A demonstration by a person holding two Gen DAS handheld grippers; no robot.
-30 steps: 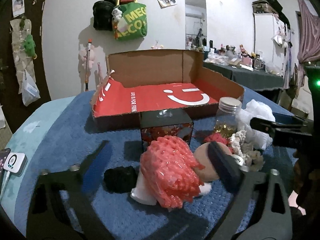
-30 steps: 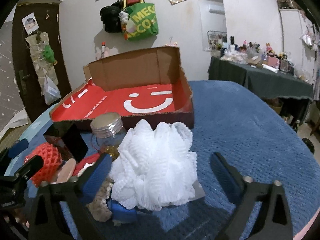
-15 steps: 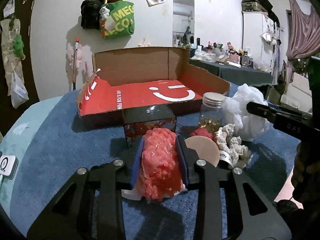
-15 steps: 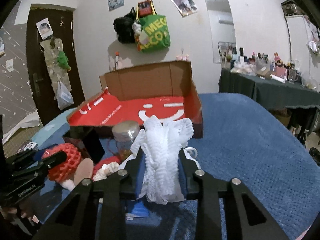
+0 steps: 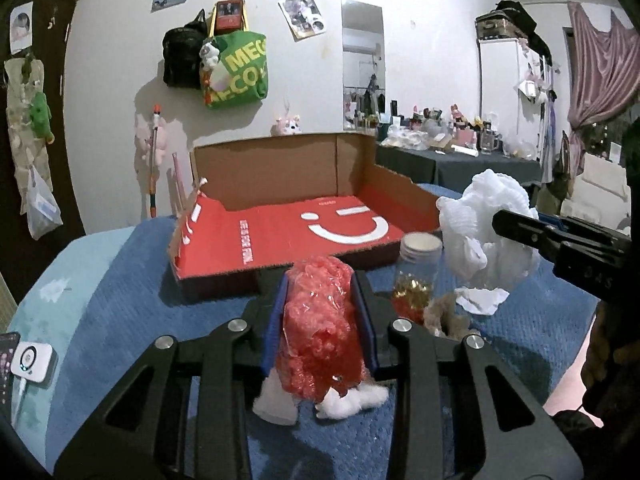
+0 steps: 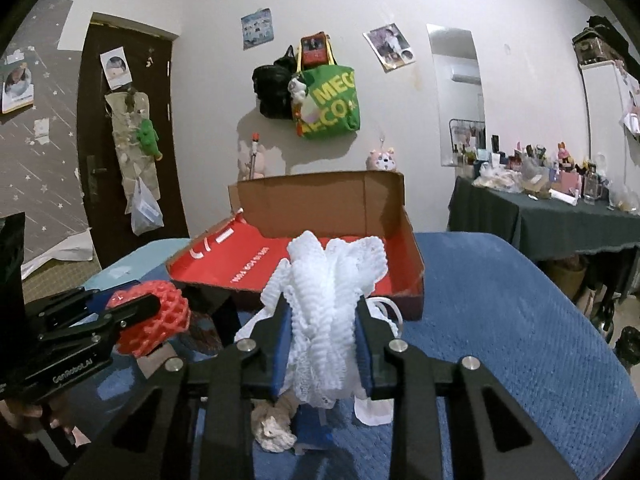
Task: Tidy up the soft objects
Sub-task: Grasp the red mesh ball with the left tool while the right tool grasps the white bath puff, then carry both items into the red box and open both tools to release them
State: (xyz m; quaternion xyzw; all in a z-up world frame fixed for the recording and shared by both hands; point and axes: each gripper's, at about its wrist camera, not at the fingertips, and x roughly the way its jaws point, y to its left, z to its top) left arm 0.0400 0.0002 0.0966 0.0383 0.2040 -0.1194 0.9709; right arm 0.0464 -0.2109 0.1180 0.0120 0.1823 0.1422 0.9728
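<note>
My left gripper [image 5: 320, 320] is shut on a red foam net [image 5: 320, 320] with white stuffing at its base, held above the blue cloth. It also shows in the right wrist view [image 6: 154, 320]. My right gripper [image 6: 322, 344] is shut on a white foam net [image 6: 324, 304], lifted off the table; it shows at the right of the left wrist view [image 5: 486, 232]. An open cardboard box [image 5: 280, 228] with a red floor and white smile lies just beyond both; it also shows in the right wrist view [image 6: 404, 232].
A glass jar [image 5: 418, 264] with a metal lid, a beige fluffy item [image 5: 444, 316] and white paper [image 5: 480, 300] sit on the blue cloth [image 5: 120, 280]. A white device [image 5: 30, 362] lies at far left. A cluttered dark table [image 6: 552, 216] stands at right.
Both grippers closed on their foam nets, then lifted them off the table toward the box. The black box and round pad are now hidden behind the red net.
</note>
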